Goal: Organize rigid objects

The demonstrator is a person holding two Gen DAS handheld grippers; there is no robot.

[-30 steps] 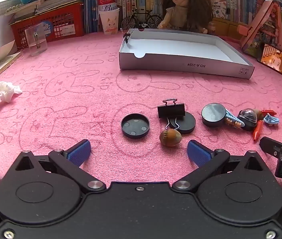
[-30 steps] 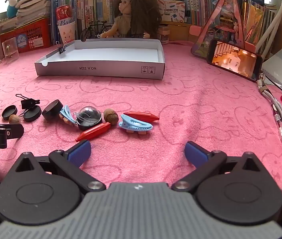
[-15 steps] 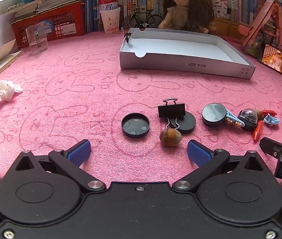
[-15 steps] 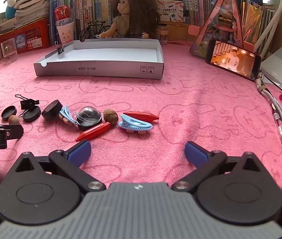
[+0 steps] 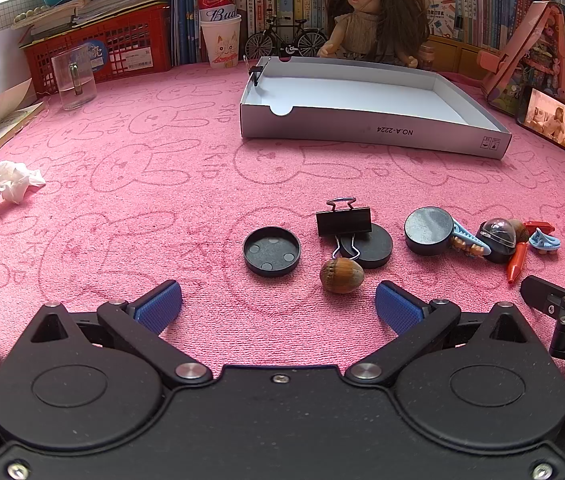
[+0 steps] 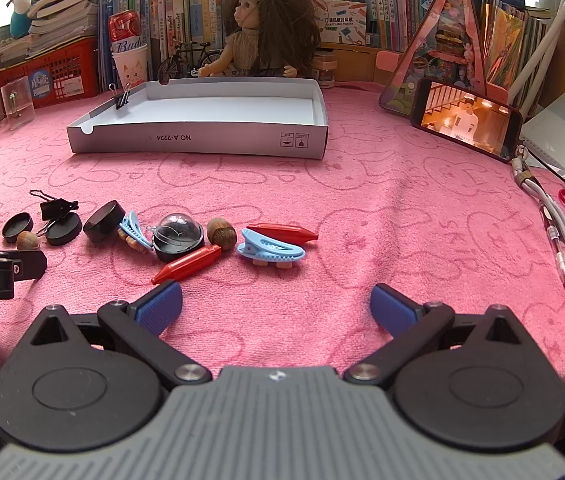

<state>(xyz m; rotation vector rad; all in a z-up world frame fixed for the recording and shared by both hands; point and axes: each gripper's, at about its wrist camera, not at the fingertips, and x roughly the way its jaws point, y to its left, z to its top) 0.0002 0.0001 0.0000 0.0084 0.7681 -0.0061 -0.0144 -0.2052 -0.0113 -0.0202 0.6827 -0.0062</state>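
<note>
1. You are working over a pink cloth [image 5: 130, 168] printed with rabbit outlines, which covers the whole surface. Behind it stands a wall of books, with a long-haired doll [image 5: 374, 12], a small model bicycle [image 5: 282, 38], a red basket [image 5: 110, 46] and a drinks can in a paper cup [image 5: 220, 20].
2. A shallow white box [image 6: 198, 144] lies open near the back, its long axis running across your view; a small binder clip is clamped on its far-left corner. It holds nothing else that you can see.
3. A phone [image 6: 466, 118] showing a video leans at the right, with cables, a pen and red scissors beyond it. A crumpled tissue [image 5: 4, 184] lies at the far left.
4. Your left gripper [image 5: 278, 304] is spread wide and holds nothing. Just ahead of it lie a hazelnut [image 5: 341, 275], an upturned black cap [image 5: 271, 251], and a black binder clip [image 5: 344, 222] whose wire handle rests on a black disc [image 5: 372, 246].
5. Your right gripper [image 6: 276, 306] is likewise wide apart and empty.
6. In the right view the loose pieces form a row across the cloth: a tilted black puck [image 6: 104, 221], a clear-domed black capsule [image 6: 178, 236], a second nut [image 6: 221, 233], two red crayon-like sticks [image 6: 186, 264] lying roughly left to right, and a blue hair clip [image 6: 270, 251] whose long axis runs the same way, its narrow end to the right.
</note>
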